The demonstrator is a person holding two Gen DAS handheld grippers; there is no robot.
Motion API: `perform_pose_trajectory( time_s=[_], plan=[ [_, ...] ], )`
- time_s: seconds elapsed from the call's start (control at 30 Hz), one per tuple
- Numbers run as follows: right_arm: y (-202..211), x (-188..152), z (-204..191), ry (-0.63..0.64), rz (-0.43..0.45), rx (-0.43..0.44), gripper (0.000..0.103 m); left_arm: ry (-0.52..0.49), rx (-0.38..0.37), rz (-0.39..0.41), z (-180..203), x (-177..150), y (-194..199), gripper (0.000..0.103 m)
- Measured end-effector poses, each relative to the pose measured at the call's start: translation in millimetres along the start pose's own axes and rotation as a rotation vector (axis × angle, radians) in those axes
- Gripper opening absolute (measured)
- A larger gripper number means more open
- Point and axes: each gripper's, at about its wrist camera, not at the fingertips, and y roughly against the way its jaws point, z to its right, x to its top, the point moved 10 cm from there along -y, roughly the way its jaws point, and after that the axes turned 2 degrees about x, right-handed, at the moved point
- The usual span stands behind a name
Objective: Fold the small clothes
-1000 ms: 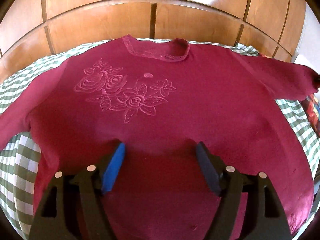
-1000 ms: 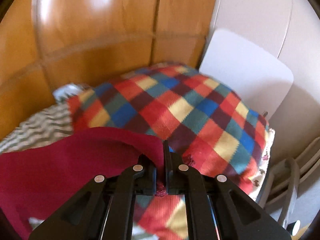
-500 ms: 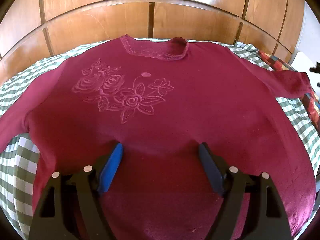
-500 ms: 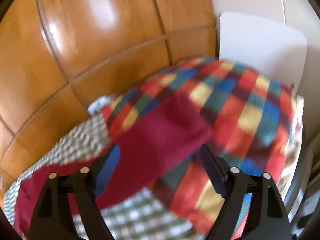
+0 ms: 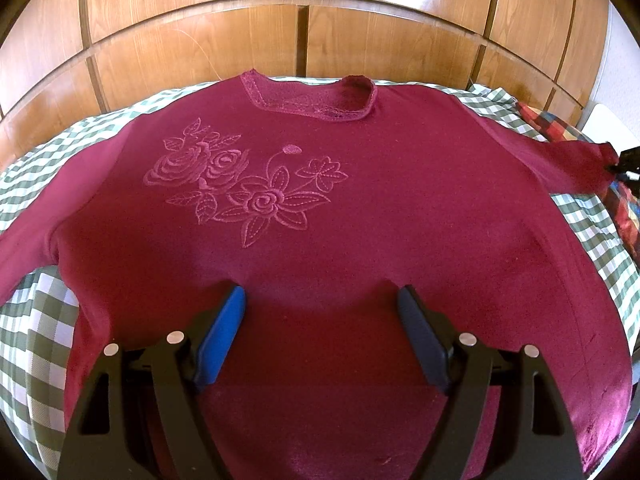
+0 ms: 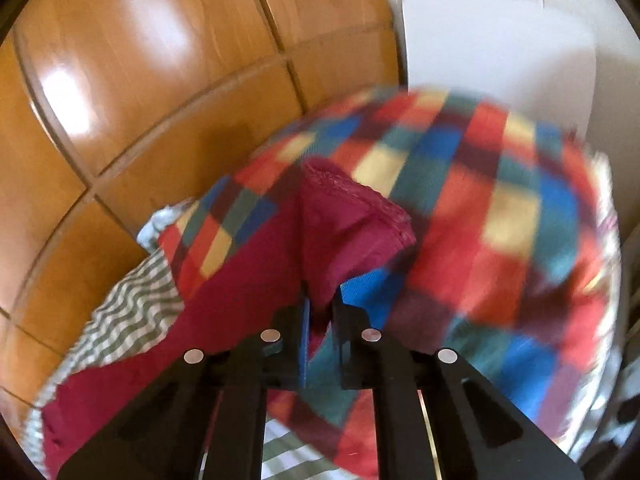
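The maroon sweater [image 5: 320, 240] is lying face up and spread flat on the green-checked bedcover [image 5: 36, 340], its neckline toward the wooden panelled wall [image 5: 200, 40]. My left claw [image 5: 320, 332] is hovering over the sweater's lower front with its fingers spread wide, gripping nothing. Only that view is showing me the whole garment and the raised, stitched roses [image 5: 244, 184] on the chest. My right view is showing what the left barely catches at its far edge: my right claw [image 6: 320, 312] is pinching the sleeve cuff [image 6: 344, 216], fingers nearly together, over a multicoloured checked blanket [image 6: 500, 220] with a woven look. The cuff's edge is looking ribbed and bunched. Half a second ago this claw was standing wide with the sleeve lying loose between its fingers; now it is clamping the cloth.
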Motion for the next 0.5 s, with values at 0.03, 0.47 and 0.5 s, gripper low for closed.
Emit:
perform_pose_trajectory(
  time_s=[0.03, 0.47, 0.5],
  plan=[
    [-1, 2, 3, 0.030, 0.010, -0.044, 0.008, 0.000, -0.001, 0.000, 0, 0, 0, 0.078],
    [-3, -18, 0, 0.070, -0.023, -0.022, 0.032, -0.003, 0.000, 0.000, 0, 0, 0, 0.079],
    [-2, -19, -1, 0.066, -0.023, -0.014, 0.049, -0.003, -0.001, 0.000, 0, 0, 0, 0.079]
  ],
)
